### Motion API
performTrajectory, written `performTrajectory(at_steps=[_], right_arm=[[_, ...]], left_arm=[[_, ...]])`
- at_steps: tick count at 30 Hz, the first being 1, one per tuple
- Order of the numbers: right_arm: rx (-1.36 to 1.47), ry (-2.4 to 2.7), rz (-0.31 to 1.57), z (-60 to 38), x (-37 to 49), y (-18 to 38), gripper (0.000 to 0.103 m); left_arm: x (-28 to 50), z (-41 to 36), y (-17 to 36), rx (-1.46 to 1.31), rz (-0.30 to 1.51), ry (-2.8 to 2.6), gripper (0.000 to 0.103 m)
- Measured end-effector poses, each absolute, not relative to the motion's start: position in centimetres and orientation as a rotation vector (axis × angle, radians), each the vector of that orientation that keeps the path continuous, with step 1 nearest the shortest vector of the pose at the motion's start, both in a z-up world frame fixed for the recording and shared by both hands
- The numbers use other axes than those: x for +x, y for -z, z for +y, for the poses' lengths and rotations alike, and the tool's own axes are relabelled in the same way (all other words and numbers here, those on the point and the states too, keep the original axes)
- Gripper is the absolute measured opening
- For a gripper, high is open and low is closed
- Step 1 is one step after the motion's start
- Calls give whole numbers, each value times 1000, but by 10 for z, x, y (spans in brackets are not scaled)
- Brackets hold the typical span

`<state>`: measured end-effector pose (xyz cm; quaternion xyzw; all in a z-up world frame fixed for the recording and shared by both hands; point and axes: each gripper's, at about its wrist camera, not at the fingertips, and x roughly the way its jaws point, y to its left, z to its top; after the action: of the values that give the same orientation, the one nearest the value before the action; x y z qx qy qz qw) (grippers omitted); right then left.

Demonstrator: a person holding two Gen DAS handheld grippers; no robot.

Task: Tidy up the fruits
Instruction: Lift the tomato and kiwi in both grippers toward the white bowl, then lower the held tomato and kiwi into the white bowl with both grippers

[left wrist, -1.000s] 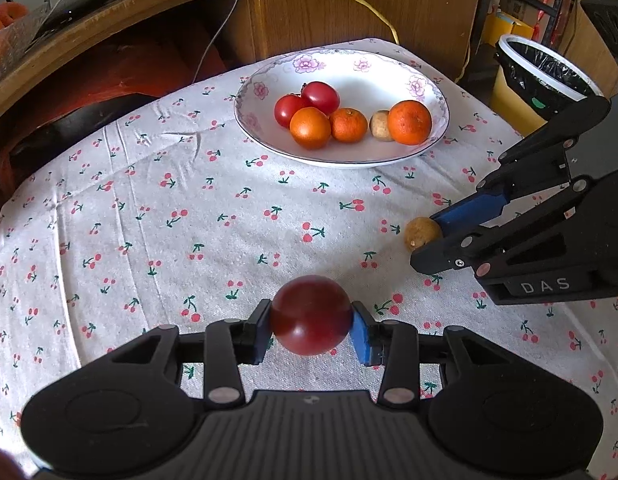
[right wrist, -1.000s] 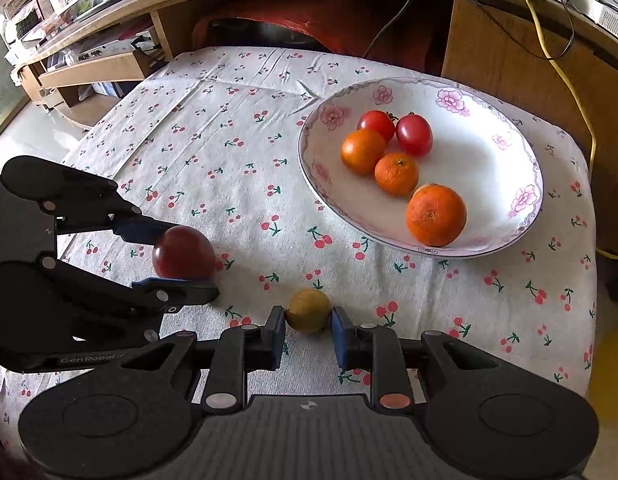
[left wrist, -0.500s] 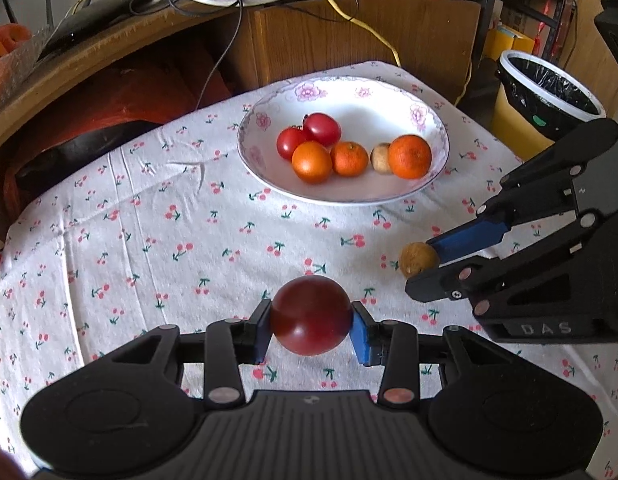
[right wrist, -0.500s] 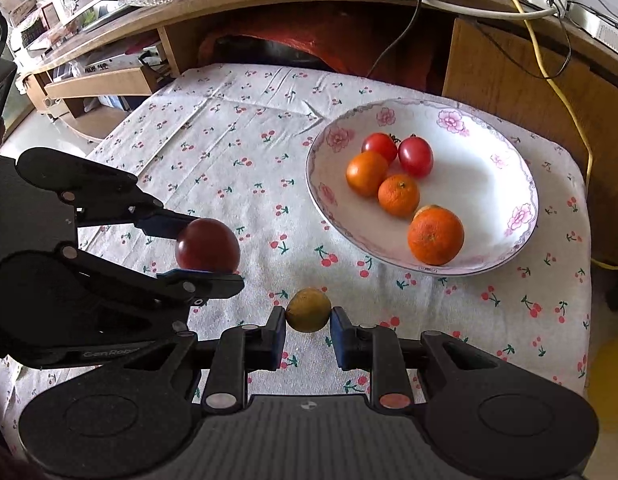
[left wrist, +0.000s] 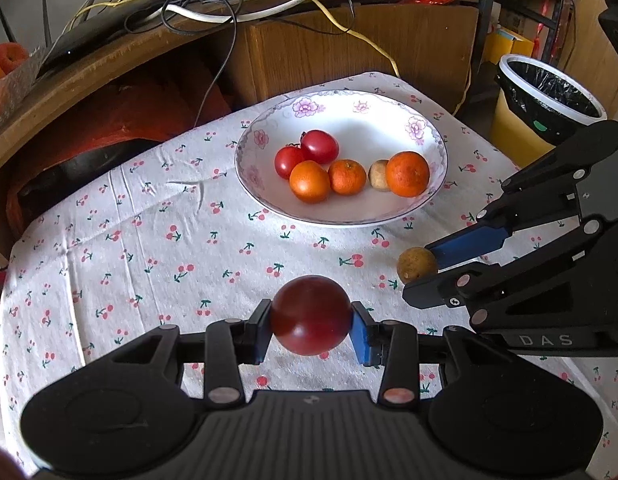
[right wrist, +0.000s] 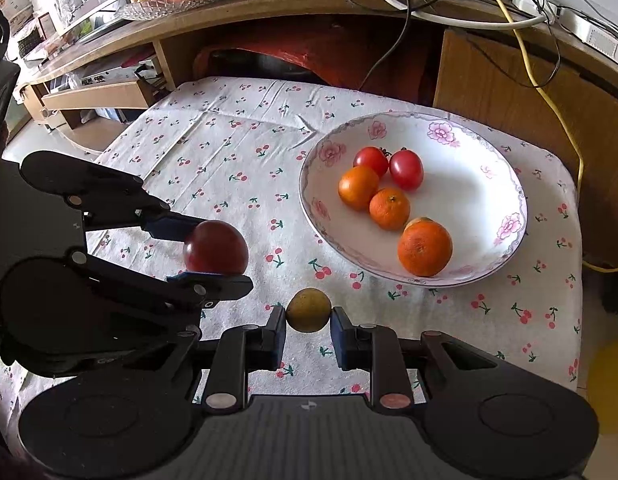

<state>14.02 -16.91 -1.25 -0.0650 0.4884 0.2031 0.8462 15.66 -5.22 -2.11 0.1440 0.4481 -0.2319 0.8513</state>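
Both my grippers hold fruit.
My left gripper (left wrist: 311, 322) clamps a dark red tomato (left wrist: 310, 314); my right gripper (right wrist: 309, 320) pinches a small brown fruit (right wrist: 308, 309), lower centre.

Fruit, total eight.

- Dark red fruit (left wrist: 310, 314): one, clamped between the left gripper's (left wrist: 311, 332) fingers.
- Small yellow-brown fruit: two. One (right wrist: 308, 309) between the right gripper's (right wrist: 308, 334) fingers; one (left wrist: 379, 175) in the bowl.
- Red tomatoes: two (left wrist: 319, 146) (left wrist: 289, 161), in the bowl ahead of both grippers.
- Oranges: three (left wrist: 309, 181) (left wrist: 347, 176) (left wrist: 407, 174), same bowl.

Bowl (left wrist: 429, 204), floral rim: one.
Grippers: two.
Bin (left wrist: 547, 98), black liner: one, ahead and right of the left gripper.
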Motion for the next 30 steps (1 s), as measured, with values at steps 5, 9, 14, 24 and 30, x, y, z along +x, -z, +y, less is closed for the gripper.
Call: performTrajectory(at_steps=[5, 9, 14, 24, 30], right_arm=[[-132, -422, 1024, -171, 140, 11, 19], [-131, -416, 1020, -172, 140, 9, 20], [-127, -406, 1010, -174, 141, 7, 20], [-115, -387, 991, -179, 143, 2, 21], [-107, -373, 981, -183, 145, -1, 21]], left_arm=[[158, -53, 19, 306, 937, 486, 48], [159, -55, 18, 315, 929, 485, 48], [160, -58, 15, 323, 916, 485, 48], [166, -63, 12, 325, 900, 484, 48], [169, -66, 9, 327, 888, 484, 48]])
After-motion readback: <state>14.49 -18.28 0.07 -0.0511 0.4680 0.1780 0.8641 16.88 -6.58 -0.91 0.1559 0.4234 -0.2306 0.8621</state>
